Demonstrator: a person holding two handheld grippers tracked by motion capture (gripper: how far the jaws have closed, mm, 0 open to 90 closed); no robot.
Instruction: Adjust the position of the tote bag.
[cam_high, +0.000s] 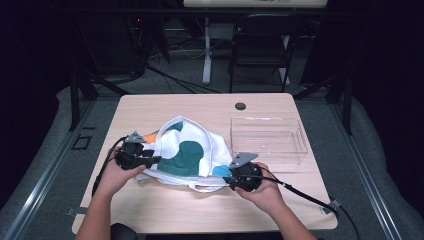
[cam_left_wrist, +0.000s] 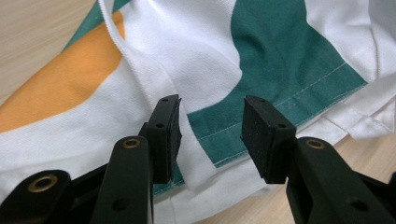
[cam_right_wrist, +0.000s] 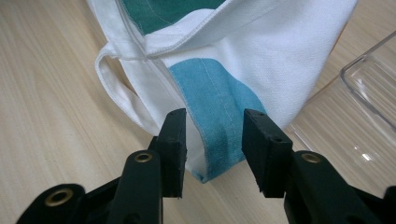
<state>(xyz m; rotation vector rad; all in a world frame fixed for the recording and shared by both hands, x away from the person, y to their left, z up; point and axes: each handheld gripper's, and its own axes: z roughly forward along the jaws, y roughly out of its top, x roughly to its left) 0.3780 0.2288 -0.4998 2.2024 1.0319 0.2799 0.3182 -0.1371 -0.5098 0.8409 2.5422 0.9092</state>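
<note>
A white cloth tote bag (cam_high: 185, 150) with green, orange and blue patches lies crumpled on the wooden table (cam_high: 165, 210). My left gripper (cam_high: 156, 160) is at the bag's left edge. In the left gripper view its jaws stand apart (cam_left_wrist: 211, 135) over a fold of the bag (cam_left_wrist: 280, 60), the pads not pressing on it. My right gripper (cam_high: 227, 177) is at the bag's near right corner. In the right gripper view its jaws (cam_right_wrist: 214, 144) straddle the blue corner of the bag (cam_right_wrist: 210, 102) with small gaps at the pads. A white handle loop (cam_right_wrist: 112, 88) lies to the left.
A clear plastic tray (cam_high: 267, 120) stands empty just right of the bag, and its wall (cam_right_wrist: 369, 88) appears close to my right gripper. A dark round grommet (cam_high: 240, 106) sits near the table's far edge. A folding chair (cam_high: 260, 45) stands beyond the table.
</note>
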